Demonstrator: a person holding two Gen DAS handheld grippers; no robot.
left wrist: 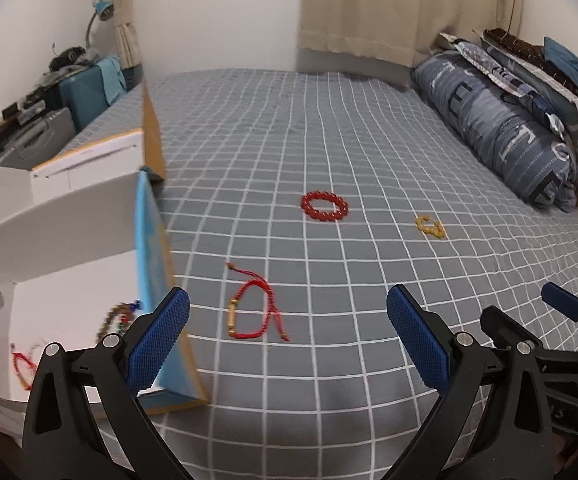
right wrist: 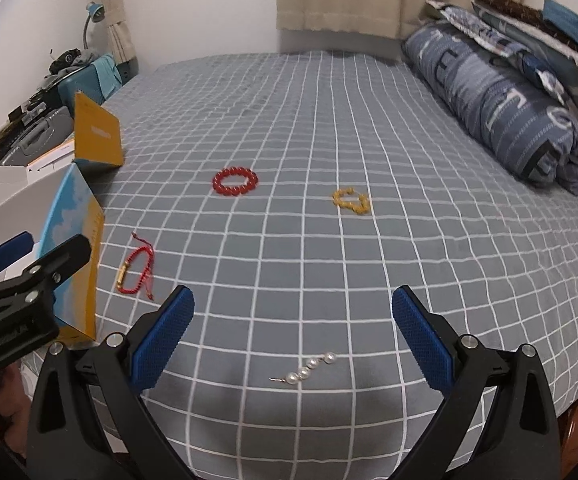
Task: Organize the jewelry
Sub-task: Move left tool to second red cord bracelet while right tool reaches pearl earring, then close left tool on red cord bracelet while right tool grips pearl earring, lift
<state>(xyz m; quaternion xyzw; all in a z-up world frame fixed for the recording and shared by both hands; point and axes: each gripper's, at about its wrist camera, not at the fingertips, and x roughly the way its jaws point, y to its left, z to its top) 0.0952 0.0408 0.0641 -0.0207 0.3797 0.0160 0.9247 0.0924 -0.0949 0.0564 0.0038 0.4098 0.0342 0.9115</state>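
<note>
On the grey checked bed lie a red cord bracelet with a gold tube (left wrist: 251, 314) (right wrist: 135, 272), a red bead bracelet (left wrist: 324, 206) (right wrist: 235, 181), a yellow bead bracelet (left wrist: 430, 227) (right wrist: 351, 201) and a short pearl strand (right wrist: 307, 370). An open cardboard box (left wrist: 89, 280) (right wrist: 75, 240) at the left holds a beaded bracelet (left wrist: 115, 318) and red cord pieces (left wrist: 23, 362). My left gripper (left wrist: 287, 336) (right wrist: 25, 256) is open and empty, just short of the red cord bracelet. My right gripper (right wrist: 293, 336) (left wrist: 545, 312) is open and empty over the pearl strand.
A rolled blue duvet and pillows (left wrist: 509, 120) (right wrist: 509, 100) lie along the right side. Suitcases and clutter (left wrist: 49, 112) (right wrist: 49, 112) stand beyond the bed's left edge. Curtains (left wrist: 389, 8) hang at the back. The box's yellow flap (right wrist: 97, 136) stands upright.
</note>
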